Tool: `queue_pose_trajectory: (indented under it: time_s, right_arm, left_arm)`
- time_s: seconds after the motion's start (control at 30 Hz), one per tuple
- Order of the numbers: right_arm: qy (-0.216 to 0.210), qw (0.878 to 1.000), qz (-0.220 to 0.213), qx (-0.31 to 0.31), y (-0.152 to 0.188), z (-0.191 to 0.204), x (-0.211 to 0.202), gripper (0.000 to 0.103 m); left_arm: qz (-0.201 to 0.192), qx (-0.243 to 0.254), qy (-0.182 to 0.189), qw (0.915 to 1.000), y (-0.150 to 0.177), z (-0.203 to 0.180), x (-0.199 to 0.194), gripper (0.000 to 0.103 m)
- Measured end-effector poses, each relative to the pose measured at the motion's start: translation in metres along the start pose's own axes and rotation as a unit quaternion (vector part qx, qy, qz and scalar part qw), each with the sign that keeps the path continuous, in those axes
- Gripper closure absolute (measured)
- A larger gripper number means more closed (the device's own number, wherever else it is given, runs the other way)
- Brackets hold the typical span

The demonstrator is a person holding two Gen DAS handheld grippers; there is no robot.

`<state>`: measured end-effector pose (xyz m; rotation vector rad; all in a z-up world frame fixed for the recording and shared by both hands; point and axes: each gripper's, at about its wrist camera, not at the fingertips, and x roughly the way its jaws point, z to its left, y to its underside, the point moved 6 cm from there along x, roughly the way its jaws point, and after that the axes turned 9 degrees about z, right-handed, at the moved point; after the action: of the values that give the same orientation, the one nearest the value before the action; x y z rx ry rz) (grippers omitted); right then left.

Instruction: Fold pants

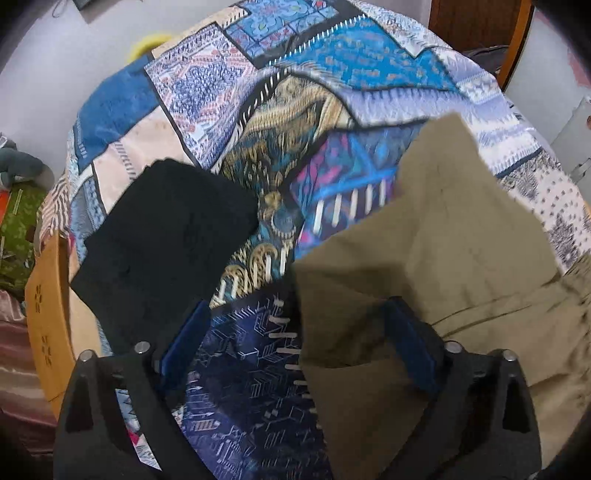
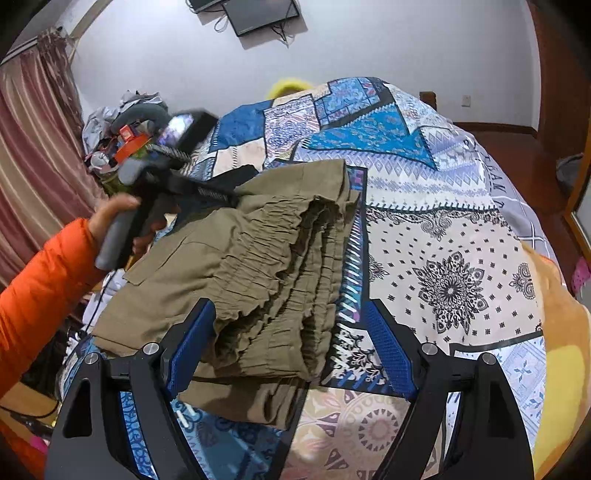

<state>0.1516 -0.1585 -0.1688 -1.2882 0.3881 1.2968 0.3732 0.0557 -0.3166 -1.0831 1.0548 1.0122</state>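
Observation:
The olive-green pants (image 2: 258,258) lie folded in a thick bundle on the patchwork bedspread (image 2: 443,229), their gathered waistband toward me. My right gripper (image 2: 291,343) is open, its blue-padded fingers (image 2: 388,350) straddling the waistband end without closing on it. In the left wrist view the pants (image 1: 443,258) fill the right side. My left gripper (image 1: 299,343) is open; the pants' edge drapes over its right finger (image 1: 413,347). The left gripper's body also shows in the right wrist view (image 2: 177,177), held by a hand in an orange sleeve at the pants' far left.
A folded black garment (image 1: 166,240) lies on the bed left of the pants. A cardboard box (image 1: 48,314) stands at the bed's left edge. Clutter (image 2: 125,136) is piled by a curtain, with a wall screen (image 2: 258,14) behind. A yellow object (image 2: 288,86) sits past the bed.

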Motion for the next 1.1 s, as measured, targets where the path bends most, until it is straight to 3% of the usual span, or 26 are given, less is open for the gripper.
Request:
queue_pose_trajectory:
  time_s: [0.2,0.53,0.73,0.9,1.0,1.1]
  right_arm:
    - [0.012,1.0,-0.001,-0.001,-0.001,-0.004,-0.004,0.023]
    - [0.025,0.999,-0.023,-0.008,0.005,-0.002,-0.029,0.023]
    - [0.025,1.0,-0.018,-0.007,0.015,0.004,-0.03,0.023]
    - [0.018,1.0,-0.009,-0.015,0.026,0.015,-0.026,0.023]
    - [0.022,0.999,-0.008,-0.027,0.03,0.021,-0.021,0.023]
    - [0.036,0.999,0.003,-0.03,0.034,0.018,-0.012,0.027]
  left_arm:
    - [-0.016,-0.022,-0.023,0.9994,0.025,0.012,-0.006,0.004]
    - [-0.006,-0.076,-0.054,0.9956,0.106,0.044,-0.035,0.004]
    - [0.006,-0.075,-0.027,0.9968,0.16,0.042,-0.053,0.004]
    - [-0.008,-0.078,0.023,0.9966,0.188,0.022,-0.072,0.005]
    - [-0.032,-0.074,0.049,0.9955,0.196,0.008,-0.085,0.013]
    - [-0.046,-0.084,0.048,0.9942,0.201,0.004,-0.09,0.018]
